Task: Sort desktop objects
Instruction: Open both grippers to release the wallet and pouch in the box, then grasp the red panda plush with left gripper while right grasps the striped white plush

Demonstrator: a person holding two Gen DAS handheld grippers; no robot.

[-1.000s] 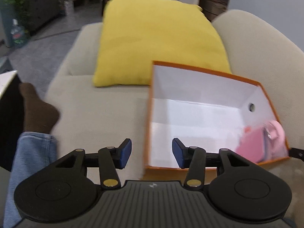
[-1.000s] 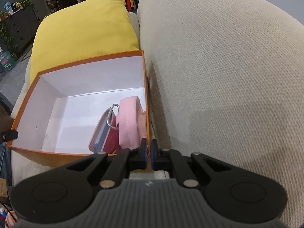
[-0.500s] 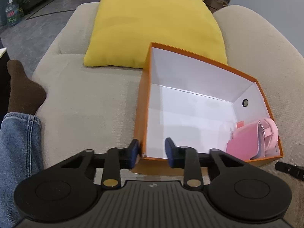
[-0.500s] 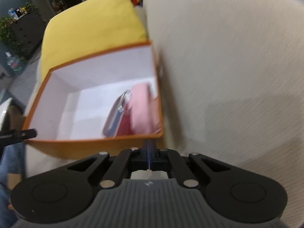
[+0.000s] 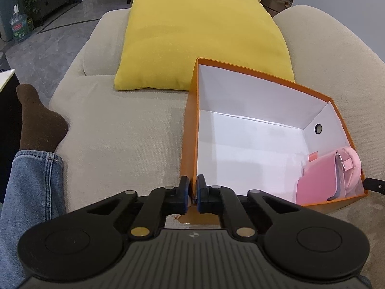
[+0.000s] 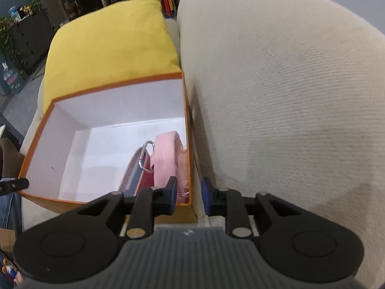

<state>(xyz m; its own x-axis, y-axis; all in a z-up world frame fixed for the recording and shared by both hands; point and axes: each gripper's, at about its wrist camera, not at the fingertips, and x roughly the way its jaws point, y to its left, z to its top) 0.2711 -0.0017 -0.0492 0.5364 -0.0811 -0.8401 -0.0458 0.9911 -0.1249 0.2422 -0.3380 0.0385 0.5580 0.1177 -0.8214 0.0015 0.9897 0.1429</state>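
An orange box [image 5: 190, 130] with a white inside sits on a beige sofa [image 5: 120, 132]; it also shows in the right wrist view [image 6: 113, 86]. Pink items with a metal carabiner [image 6: 168, 156] lie in its near right corner, also seen in the left wrist view [image 5: 332, 175]. My left gripper [image 5: 191, 192] is shut on the box's near left corner. My right gripper [image 6: 189, 196] is open, its fingers straddling the box's near right corner wall.
A yellow pillow [image 5: 199, 36] lies behind the box. The sofa backrest [image 6: 288, 96] rises right of the box. A person's jeans leg and brown sock [image 5: 36, 132] rest at the sofa's left edge. Floor and dark furniture lie beyond.
My left gripper closed onto the box's left corner wall. My right gripper, shut before, opened at the right corner. The box shifted to the right in the left wrist view.
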